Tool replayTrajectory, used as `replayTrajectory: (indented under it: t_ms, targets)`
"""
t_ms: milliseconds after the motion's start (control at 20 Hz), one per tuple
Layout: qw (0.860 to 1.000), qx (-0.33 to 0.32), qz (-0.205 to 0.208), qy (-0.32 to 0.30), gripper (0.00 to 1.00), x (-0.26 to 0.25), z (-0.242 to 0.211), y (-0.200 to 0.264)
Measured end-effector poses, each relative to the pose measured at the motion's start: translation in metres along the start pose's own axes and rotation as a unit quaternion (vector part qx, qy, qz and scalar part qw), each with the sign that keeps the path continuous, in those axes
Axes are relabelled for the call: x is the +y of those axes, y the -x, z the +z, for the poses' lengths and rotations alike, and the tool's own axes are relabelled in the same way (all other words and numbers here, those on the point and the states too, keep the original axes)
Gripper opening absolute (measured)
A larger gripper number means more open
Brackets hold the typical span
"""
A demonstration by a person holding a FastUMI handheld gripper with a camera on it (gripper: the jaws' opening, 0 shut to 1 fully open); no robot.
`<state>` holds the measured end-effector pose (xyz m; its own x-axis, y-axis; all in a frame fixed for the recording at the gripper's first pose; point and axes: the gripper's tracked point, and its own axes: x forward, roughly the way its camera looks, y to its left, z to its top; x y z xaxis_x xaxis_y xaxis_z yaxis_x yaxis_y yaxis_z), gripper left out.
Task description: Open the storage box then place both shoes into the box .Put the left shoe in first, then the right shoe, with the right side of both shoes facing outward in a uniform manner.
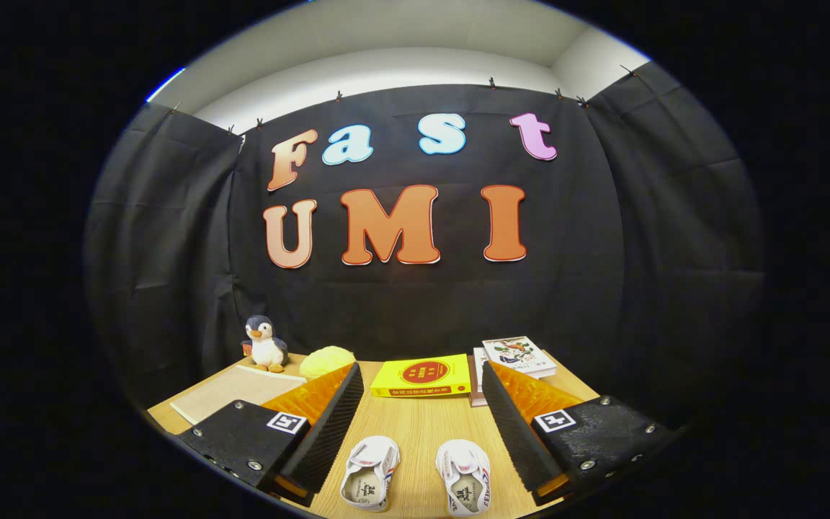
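No readable text on yellow book point(422, 377), shoes' insoles too small

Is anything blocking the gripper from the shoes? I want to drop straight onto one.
Nothing visible does. The gripper is open, and both white shoes lie side by side on bare wooden table between its fingers. The yellow book lies beyond them.
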<state>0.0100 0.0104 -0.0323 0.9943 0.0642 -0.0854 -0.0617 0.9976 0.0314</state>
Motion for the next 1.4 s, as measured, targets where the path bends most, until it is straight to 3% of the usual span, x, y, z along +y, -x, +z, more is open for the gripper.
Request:
replayTrajectory:
  t_ms: [300,450,600,800,1250,1400]
  targets:
    - [1.000,0.021,0.010,-0.012,0.99,0.001,-0.017,-0.010]
    - [0.995,0.052,0.054,-0.062,0.99,0.021,-0.033,-0.014]
    - [0.980,0.100,0.108,-0.136,0.98,0.043,-0.055,-0.022]
    - [0.927,0.194,0.189,-0.261,0.98,0.083,-0.087,-0.028]
    - [0.794,0.371,0.334,-0.347,0.98,0.168,-0.153,-0.022]
    - [0.760,0.403,0.360,-0.360,0.98,0.191,-0.168,-0.021]
